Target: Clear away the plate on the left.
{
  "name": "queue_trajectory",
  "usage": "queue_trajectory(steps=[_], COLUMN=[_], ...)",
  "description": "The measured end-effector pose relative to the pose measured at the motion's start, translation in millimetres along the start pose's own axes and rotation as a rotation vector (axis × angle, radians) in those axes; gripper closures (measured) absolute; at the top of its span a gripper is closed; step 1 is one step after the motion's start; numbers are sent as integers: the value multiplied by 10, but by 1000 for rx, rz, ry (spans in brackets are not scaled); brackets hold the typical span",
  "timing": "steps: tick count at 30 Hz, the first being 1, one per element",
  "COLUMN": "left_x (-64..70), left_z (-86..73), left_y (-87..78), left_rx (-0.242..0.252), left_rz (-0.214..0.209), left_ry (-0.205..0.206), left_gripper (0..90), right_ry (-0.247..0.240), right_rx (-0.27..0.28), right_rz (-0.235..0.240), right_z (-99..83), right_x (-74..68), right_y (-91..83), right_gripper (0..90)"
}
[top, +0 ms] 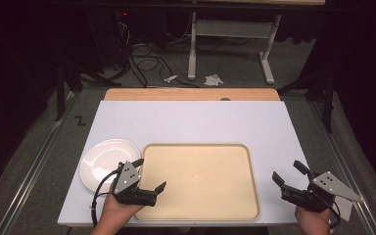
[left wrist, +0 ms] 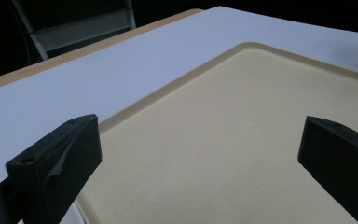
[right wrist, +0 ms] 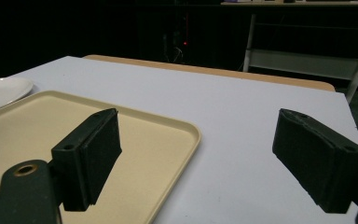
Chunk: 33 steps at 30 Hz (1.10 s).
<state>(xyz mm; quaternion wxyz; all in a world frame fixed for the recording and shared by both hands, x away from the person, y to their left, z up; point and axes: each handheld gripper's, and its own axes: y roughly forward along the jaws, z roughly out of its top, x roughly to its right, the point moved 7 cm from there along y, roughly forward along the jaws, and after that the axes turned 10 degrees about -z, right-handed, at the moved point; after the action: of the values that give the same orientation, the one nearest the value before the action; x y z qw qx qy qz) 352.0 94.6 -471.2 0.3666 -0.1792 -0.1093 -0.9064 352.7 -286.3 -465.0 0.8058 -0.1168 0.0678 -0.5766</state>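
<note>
Beige plastic tray (top: 200,181) sits flat on the white table (top: 191,122), close to the near edge and roughly centred, with nothing on it. Just off its left side there's a white plate (top: 103,159), also bare, near the table's near-left corner; the plate's rim looks like it's right up against the tray edge, but from the high view I honestly can't tell if they touch.

Left claw (top: 152,175) is spread wide with nothing in it, hovering over the tray's near-left corner, one jaw out over the gap by the plate and the other over the tray floor. In the left gripper view the tray's bare surface runs between the two jaws. The left hand (top: 115,215) holding it comes in from the near edge.

Right claw (top: 289,174) is wide open too and holds nothing. It's over bare table just right of the tray, near the table's near-right corner, clear of the tray rim. Right hand (top: 313,220) is at the near edge as well.
</note>
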Motion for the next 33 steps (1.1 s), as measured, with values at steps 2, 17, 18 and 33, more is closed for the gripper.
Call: queue_trajectory(steps=[2,17,18,33], left_x=[-4,-35,-42,-332], left_z=[9,188,197,405], left_y=[-7,-91,-98,-295], left_rx=[3,92,93,150], left_rz=[-1,-6,-4,76], left_ry=[1,-13,-13,-38], left_gripper=[0,0,0,0], right_ry=[1,0,0,-2], right_rx=[0,1,2,2], right_rz=[-1,-1,-1,-1], right_z=[1,3,4,5], right_x=[3,6,5,9], right_y=[-4,-5,-5,-4], right_gripper=[161,162,162,162])
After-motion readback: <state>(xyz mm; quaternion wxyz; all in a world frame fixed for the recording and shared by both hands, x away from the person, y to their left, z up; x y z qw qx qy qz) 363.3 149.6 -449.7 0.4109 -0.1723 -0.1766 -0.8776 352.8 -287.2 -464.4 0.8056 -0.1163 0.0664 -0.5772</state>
